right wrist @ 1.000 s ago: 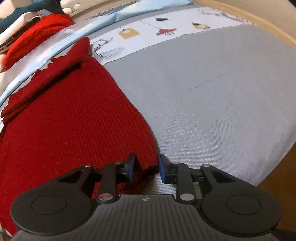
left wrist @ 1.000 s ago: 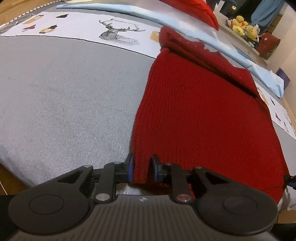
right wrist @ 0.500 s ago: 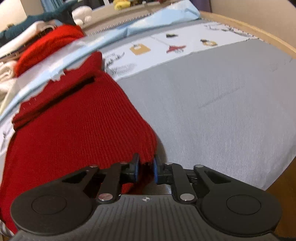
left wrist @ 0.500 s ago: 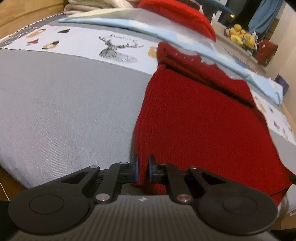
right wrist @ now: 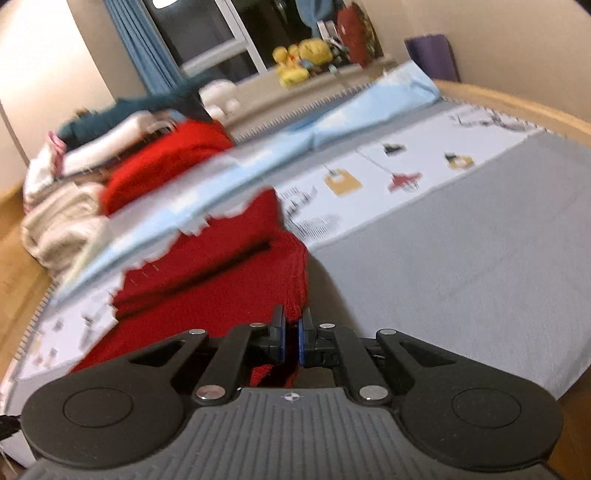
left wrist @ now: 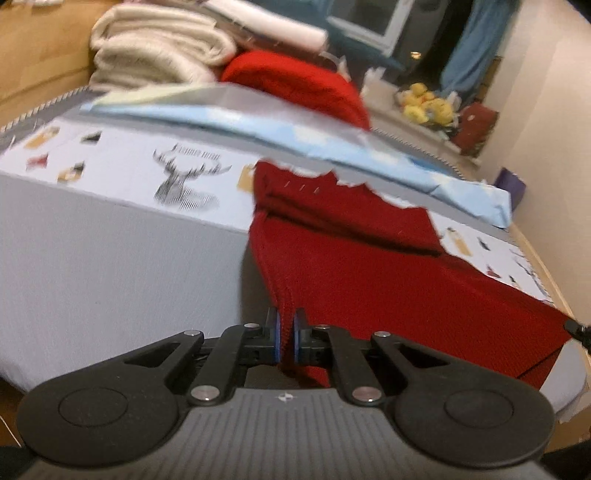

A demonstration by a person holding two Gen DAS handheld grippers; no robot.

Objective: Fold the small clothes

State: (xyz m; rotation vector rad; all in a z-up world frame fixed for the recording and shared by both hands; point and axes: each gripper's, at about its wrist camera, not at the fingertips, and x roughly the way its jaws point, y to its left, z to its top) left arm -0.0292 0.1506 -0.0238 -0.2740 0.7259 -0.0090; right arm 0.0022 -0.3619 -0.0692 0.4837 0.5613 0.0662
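Grey bedcover (left wrist: 110, 251) fills the near field in both wrist views, spread over a bed with a pale wooden edge (right wrist: 517, 107). Left gripper (left wrist: 285, 334): jaws drawn together, pinching the near left corner of the red knit garment (left wrist: 388, 280), fabric bunched between the blue pads. Right gripper (right wrist: 291, 336): jaws likewise narrow, clamped on the garment's near right corner. Near edge of the garment is raised off the cover; its far end lies folded over on the white printed band (left wrist: 129, 162). Band shows a stag-head drawing (left wrist: 188, 181) with a line of lettering above it, too blurred to read, plus small coloured motifs. Beyond that: a light blue folded sheet (left wrist: 295, 133), then a brighter red knit (left wrist: 295, 85) and a stack of cream towels (left wrist: 159, 51). Far background, blurred: blue curtain (right wrist: 129, 40), dark window (right wrist: 207, 29), yellow plush toys (right wrist: 299, 59) on a ledge, beige wall.
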